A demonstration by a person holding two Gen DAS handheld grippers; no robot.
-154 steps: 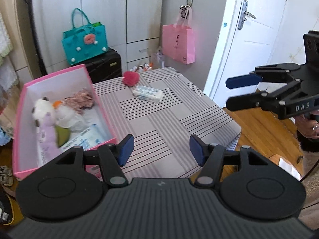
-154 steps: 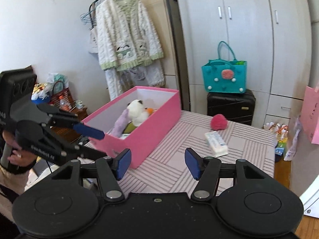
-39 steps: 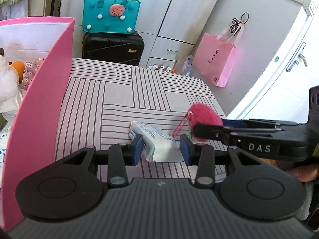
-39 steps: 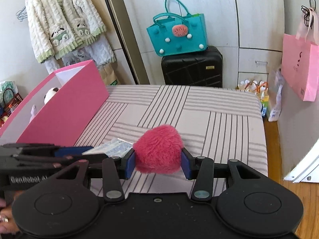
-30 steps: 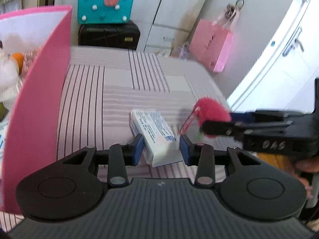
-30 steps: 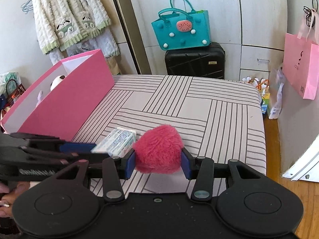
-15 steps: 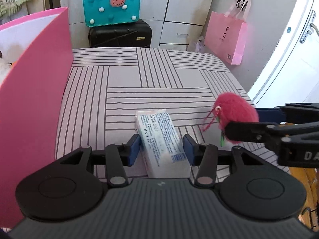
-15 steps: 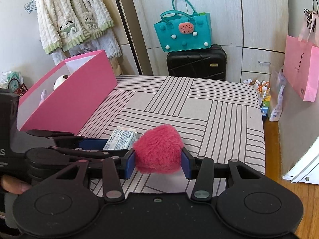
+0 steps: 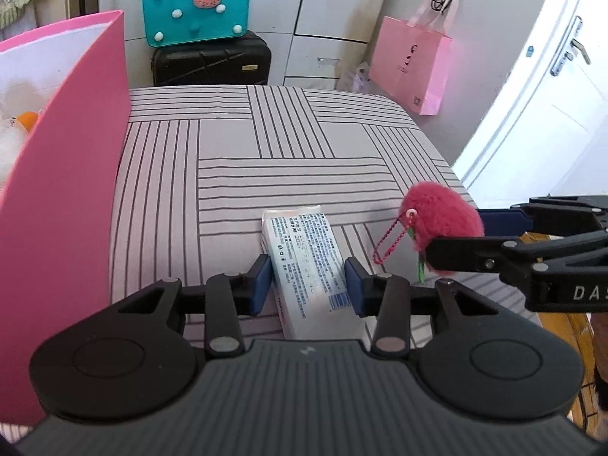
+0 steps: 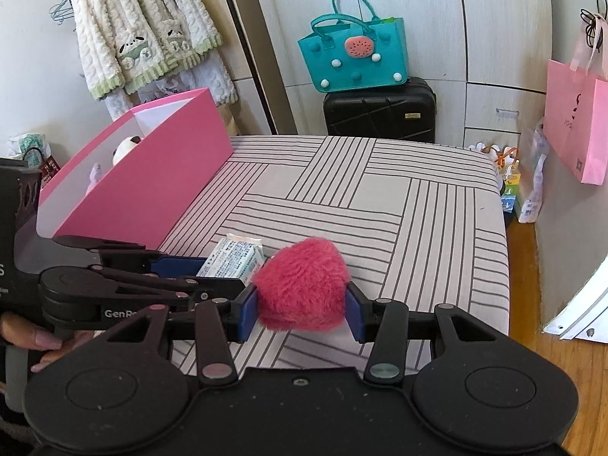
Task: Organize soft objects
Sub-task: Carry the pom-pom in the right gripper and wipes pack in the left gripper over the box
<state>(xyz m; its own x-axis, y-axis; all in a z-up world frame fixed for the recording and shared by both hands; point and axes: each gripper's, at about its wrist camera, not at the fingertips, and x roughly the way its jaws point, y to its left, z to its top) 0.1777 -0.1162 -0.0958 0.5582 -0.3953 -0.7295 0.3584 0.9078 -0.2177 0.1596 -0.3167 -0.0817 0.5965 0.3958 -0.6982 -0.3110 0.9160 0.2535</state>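
While the left hand-held gripper (image 9: 308, 284) has just been narrowing its jaws, its blue pads flank the white printed tissue pack (image 9: 309, 266), which sits between them on the striped grey-and-white bed cover (image 9: 228, 144). To its right, the right hand-held gripper (image 10: 302, 308) is clamped on the fluffy magenta pom-pom (image 10: 302, 285), held just above the cover. An open pink cardboard box (image 9: 72, 174) stands at the left.

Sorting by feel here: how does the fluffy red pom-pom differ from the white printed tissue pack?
The fluffy red pom-pom is round and furry; the white printed tissue pack is flat, rectangular and smooth. The pom-pom sits in the right gripper, the pack in the left gripper. Both are gripped.
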